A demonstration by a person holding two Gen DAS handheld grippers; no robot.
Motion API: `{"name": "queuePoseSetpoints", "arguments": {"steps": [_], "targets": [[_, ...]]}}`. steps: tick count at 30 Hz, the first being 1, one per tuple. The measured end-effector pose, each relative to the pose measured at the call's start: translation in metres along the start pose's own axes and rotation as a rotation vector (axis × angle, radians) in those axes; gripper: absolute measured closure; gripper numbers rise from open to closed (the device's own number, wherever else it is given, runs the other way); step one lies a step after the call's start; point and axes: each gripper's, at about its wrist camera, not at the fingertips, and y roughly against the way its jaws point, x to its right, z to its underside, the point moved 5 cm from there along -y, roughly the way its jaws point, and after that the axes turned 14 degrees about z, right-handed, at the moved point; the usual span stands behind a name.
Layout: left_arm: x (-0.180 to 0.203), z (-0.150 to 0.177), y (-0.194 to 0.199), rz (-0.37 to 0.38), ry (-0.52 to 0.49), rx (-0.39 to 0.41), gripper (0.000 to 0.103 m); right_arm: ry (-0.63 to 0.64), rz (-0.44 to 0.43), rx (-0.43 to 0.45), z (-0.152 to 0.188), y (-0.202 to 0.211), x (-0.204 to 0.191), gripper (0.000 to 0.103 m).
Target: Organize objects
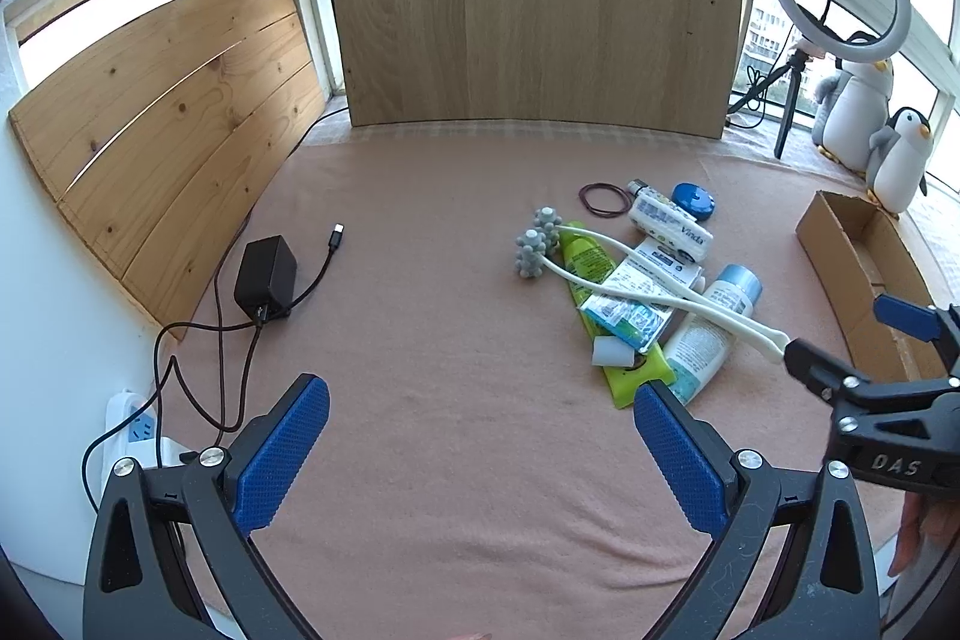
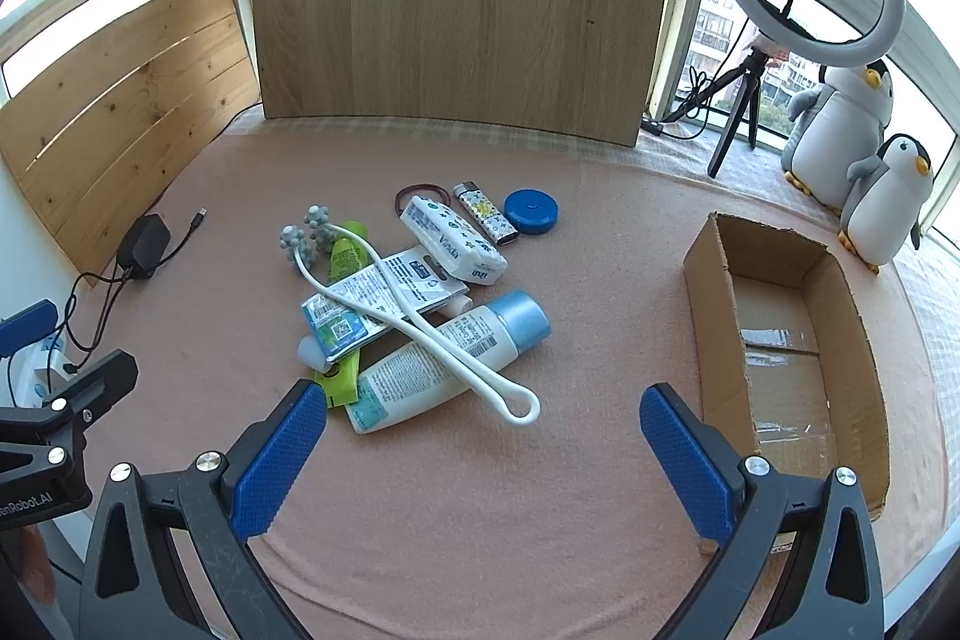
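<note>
Nearest the lens, the right gripper (image 2: 483, 451) hangs with its blue textured fingers (image 2: 279, 457) spread wide and holding nothing, just short of the white Y-shaped plastic massage roller (image 2: 420, 322) lying atop the white lotion bottle with a blue cap (image 2: 444, 361). The left gripper (image 1: 480, 451) hovers equally open over the bare pink cloth-covered counter (image 1: 420, 310). Sorting looks barely begun: the open brown cardboard box (image 2: 714, 298) sits empty to the right. The next move probably calls for lowering onto the roller's looped handle.

A pink cloth-covered bench (image 2: 480, 490) carries a pile of toiletries (image 2: 420, 304), a cardboard box (image 2: 714, 292), a black charger (image 2: 141, 244) and plush penguins (image 2: 888, 196).
</note>
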Motion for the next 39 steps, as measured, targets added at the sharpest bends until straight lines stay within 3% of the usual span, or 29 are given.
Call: {"name": "queuePoseSetpoints", "arguments": {"steps": [4, 9, 15, 20, 23, 25, 27, 33, 36, 39], "targets": [[-0.005, 0.000, -0.007, 0.006, 0.010, -0.008, 0.000, 0.098, -0.016, -0.045, 0.010, -0.029, -0.015, 0.000], [-0.020, 0.007, -0.017, 0.025, 0.050, -0.025, 0.000, 0.215, 0.013, -0.026, 0.019, -0.068, -0.019, 0.004], [-0.037, 0.010, -0.020, -0.019, 0.057, -0.029, 0.000, 0.263, 0.033, -0.042, 0.016, -0.098, -0.013, 0.014], [-0.044, 0.008, -0.018, -0.019, 0.070, -0.024, 0.000, 0.281, -0.024, -0.036, 0.010, -0.100, -0.016, 0.018], [-0.044, 0.007, -0.016, -0.021, 0.070, -0.018, 0.000, 0.294, -0.061, -0.040, 0.010, -0.098, -0.020, 0.032], [-0.043, 0.007, -0.015, -0.025, 0.061, -0.014, 0.000, 0.303, -0.090, -0.042, 0.011, -0.096, -0.022, 0.048], [-0.042, 0.007, -0.014, -0.019, 0.050, -0.007, 0.000, 0.313, -0.104, -0.045, 0.013, -0.094, -0.026, 0.073], [-0.045, 0.015, -0.024, -0.016, 0.061, -0.003, 0.000, 0.356, -0.158, -0.056, 0.029, -0.082, -0.042, 0.090], [-0.043, 0.022, -0.038, 0.008, 0.079, -0.028, 0.000, 0.357, -0.172, -0.057, 0.043, -0.069, -0.052, 0.090], [-0.040, 0.030, -0.055, 0.089, 0.142, -0.054, 0.000, 0.365, -0.208, -0.068, 0.065, -0.053, -0.063, 0.090]]}}
